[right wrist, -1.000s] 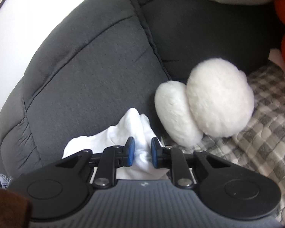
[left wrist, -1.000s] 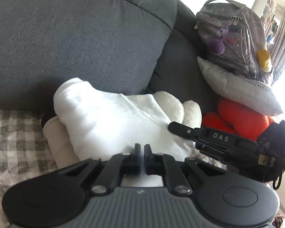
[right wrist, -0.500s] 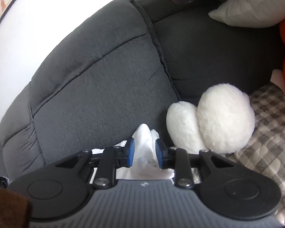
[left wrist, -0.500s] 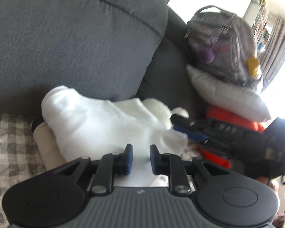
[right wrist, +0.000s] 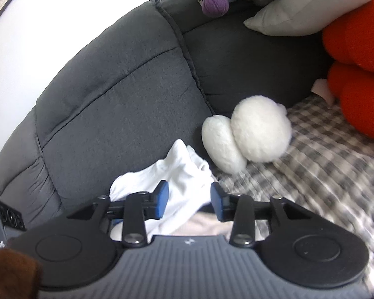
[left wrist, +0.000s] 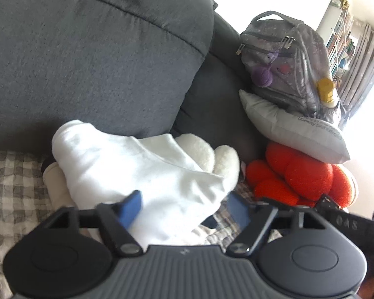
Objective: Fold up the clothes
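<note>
Both grippers let go! The left gripper (left wrist: 184, 205) has just sprung wide, the right gripper (right wrist: 189, 200) has been parting to about halfway; neither grips anything. The folded white garment (left wrist: 142, 174) rests atop a beige one (left wrist: 54, 182) against the sofa (left wrist: 87, 62), beside a plush (left wrist: 219, 159).

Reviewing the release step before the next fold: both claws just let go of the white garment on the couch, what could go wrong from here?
1. The white folded garment leans on the fluffy white plush toy, not flat; it may slump and unfold.
2. The left claw has just been opening and cloth lies between its jaws; pulling back could drag it.
3. So has the right claw; same snag risk.
</note>
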